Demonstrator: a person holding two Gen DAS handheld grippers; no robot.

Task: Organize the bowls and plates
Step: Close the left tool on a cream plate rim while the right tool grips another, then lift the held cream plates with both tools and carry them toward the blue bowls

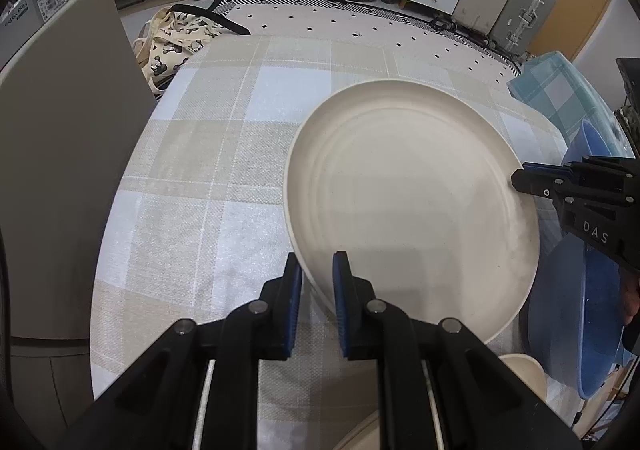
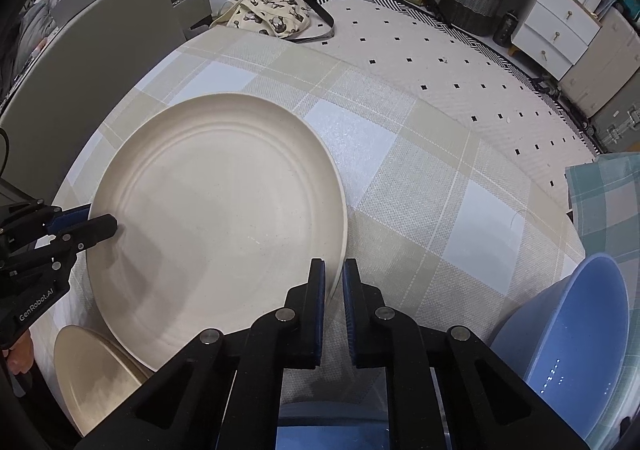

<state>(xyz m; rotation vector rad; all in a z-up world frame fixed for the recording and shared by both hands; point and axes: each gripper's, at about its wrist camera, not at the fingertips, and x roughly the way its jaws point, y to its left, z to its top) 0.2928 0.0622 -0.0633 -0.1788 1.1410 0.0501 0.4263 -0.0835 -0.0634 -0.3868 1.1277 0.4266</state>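
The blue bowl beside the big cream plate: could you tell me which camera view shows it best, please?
The right wrist view shows the blue bowl best: its rim and wet-looking inside are open to the camera at the lower right. In the left wrist view the blue bowl sits at the right edge, partly hidden behind the cream plate and the right gripper.

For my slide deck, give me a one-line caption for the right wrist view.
Both grippers, right and left, clamp opposite rims of a large cream plate over a plaid tablecloth.

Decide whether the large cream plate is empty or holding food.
Empty: the cream plate shows only bare ridged surface, gripped at opposite rims by the left gripper and right gripper.
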